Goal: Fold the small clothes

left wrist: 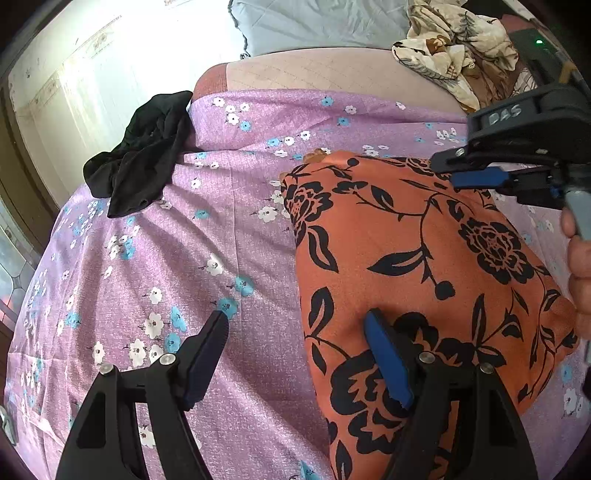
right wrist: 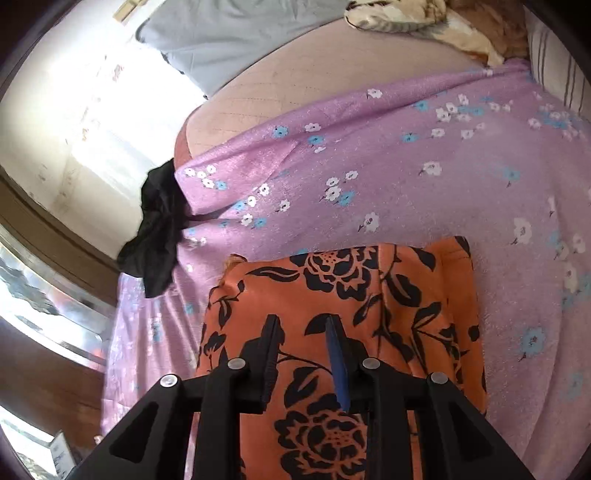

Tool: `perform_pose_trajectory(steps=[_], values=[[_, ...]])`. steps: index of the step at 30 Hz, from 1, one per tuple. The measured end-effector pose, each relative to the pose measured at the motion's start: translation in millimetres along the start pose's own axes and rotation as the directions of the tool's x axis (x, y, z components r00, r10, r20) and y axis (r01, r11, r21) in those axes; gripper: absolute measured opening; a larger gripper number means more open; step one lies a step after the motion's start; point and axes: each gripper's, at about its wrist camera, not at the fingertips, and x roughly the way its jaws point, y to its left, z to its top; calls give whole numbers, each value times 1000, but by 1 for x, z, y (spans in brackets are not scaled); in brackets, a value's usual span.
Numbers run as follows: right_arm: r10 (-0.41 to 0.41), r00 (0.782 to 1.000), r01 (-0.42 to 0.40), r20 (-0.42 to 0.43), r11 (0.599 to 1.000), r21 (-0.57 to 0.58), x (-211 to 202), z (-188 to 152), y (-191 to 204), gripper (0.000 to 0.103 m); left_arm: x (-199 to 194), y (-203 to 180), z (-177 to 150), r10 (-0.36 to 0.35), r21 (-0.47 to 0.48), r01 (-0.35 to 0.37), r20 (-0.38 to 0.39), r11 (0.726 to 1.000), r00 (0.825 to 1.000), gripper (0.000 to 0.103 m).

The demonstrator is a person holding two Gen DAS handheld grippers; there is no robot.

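An orange garment with black flowers [left wrist: 424, 251] lies folded into a rough rectangle on the purple flowered sheet [left wrist: 221, 240]. My left gripper [left wrist: 295, 317] is open wide and straddles the garment's left edge, one finger over the sheet and the blue-padded one over the orange cloth. My right gripper [left wrist: 448, 171] comes in from the right above the garment's far corner. In the right wrist view, the right gripper [right wrist: 303, 321] hovers over the orange garment [right wrist: 369, 288] with a narrow gap between its fingers and nothing pinched.
A crumpled black garment [left wrist: 144, 155] [right wrist: 159, 236] lies at the sheet's left edge. A cream patterned cloth [left wrist: 454, 48] and a grey-blue pillow [left wrist: 314, 26] sit at the back on the bare mattress [left wrist: 332, 70]. A person's hand [left wrist: 580, 258] shows at the right.
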Motion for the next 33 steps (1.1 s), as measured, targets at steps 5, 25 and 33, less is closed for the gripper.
perform_pose_trajectory(steps=[5,25,33], values=[[-32,996,31,-84,999,-19,43,-13,-13,30,1,-1,0,-5,-3,5,-3,1000,1000,77],[71,993,-86,-91,981,-172,60,-25,40,61,0,0,-2,-4,-7,4,-5,1000,1000,77],[106,991,-111,-76,992,-63,28,-10,23,61,0,1,-1,-11,-8,11,-10,1000,1000,77]])
